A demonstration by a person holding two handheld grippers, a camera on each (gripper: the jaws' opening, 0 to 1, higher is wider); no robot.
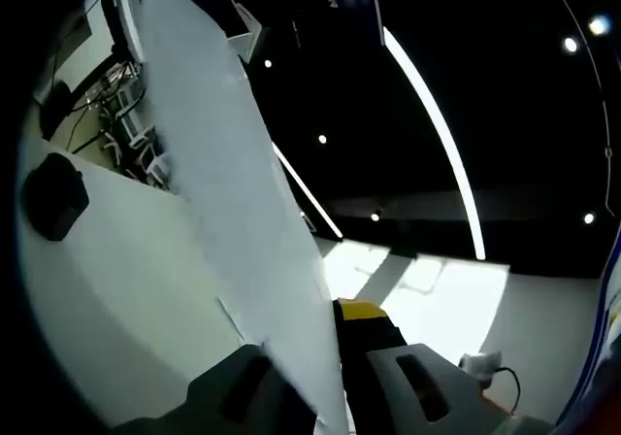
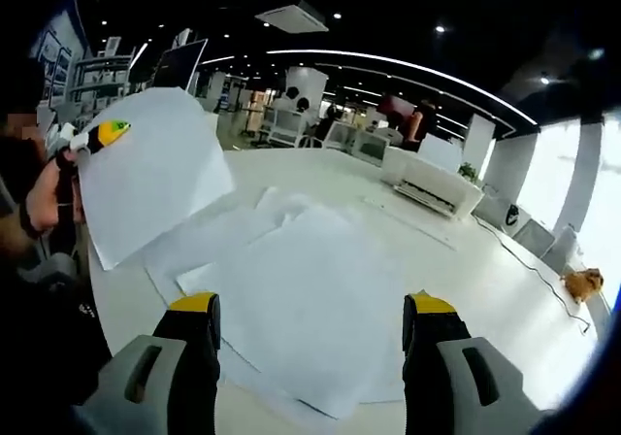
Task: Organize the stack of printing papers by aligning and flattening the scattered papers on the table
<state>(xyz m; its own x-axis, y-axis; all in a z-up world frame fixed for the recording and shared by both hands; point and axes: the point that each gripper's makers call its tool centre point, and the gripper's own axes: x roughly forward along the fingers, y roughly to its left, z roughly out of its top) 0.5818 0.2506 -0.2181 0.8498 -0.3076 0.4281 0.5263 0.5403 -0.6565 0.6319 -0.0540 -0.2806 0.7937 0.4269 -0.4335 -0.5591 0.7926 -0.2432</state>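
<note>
The loose papers [image 2: 291, 299] are lying scattered and overlapping on the white bench [image 2: 485, 270], fanned at differing angles rather than squared into one stack. No tray or box is holding them; they are resting straight on the bench top.

In the right gripper view, the right gripper [image 2: 309, 333] is hovering above the nearest sheets with its yellow-tipped fingers [image 2: 194, 304] spread wide apart and nothing between them. To the left in that view, the left gripper [image 2: 97, 136] is lifting a single sheet [image 2: 150, 173] clear of the bench, its fingers pinching the sheet's upper corner, with a person's hand [image 2: 47, 197] gripping the handle beside it.

In the left gripper view, that same sheet [image 1: 233, 212] is running edge-on up from between the pressed-together fingers [image 1: 364, 314], splitting the view diagonally and hiding much of what lies behind it. A dark object [image 1: 53, 197] is sitting on the bench to the left, with a tangle of cables [image 1: 116, 115] beyond it; a long ceiling light strip [image 1: 437, 134] is glowing above.

Further off in the right gripper view, a white machine resembling a printer [image 2: 432, 187] is standing at the far right of the bench, a cable [image 2: 529, 260] is trailing along the right edge, and a small orange-brown thing [image 2: 582, 283] is lying near it. A dark monitor [image 2: 179, 64] is standing behind the lifted sheet.
</note>
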